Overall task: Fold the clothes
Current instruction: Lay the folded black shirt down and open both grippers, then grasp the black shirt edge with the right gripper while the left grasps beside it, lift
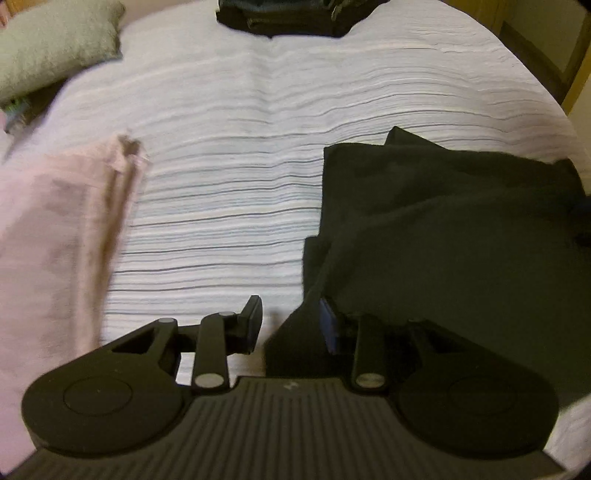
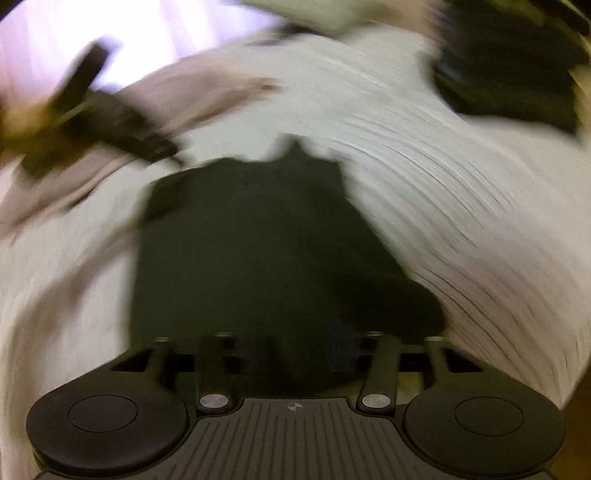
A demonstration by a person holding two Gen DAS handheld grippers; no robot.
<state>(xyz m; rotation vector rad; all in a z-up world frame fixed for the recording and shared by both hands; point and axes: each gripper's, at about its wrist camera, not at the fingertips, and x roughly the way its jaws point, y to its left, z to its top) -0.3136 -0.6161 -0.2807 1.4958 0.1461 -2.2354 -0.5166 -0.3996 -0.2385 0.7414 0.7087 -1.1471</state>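
The left gripper point(image 1: 291, 325) is pointing steeply down over the bed, its jaws standing apart, and a corner of the black garment point(image 1: 436, 229) is lying between them against the right-hand finger, not pinched. The rest of that garment is spreading ahead and to the right of this gripper on the striped bedspread point(image 1: 229, 192). Ahead and to its left a pink garment point(image 1: 55, 236) is lying on the spread, and bare striped cloth is showing straight ahead between the two pieces. Farther off to the left a grey-green pillow point(image 1: 55, 44) is resting, and at the far edge, straight ahead, a pile of dark folded clothes point(image 1: 284, 18) is sitting.

The right wrist view is badly blurred. The right gripper point(image 2: 295, 354) is hanging over the same black garment point(image 2: 251, 243), which is filling the space just ahead of it; its fingers are lost in the dark blur, so I cannot tell whether it is clenched or released. Ahead and to its left the other gripper point(image 2: 110, 122) is showing, smeared, above the pink cloth
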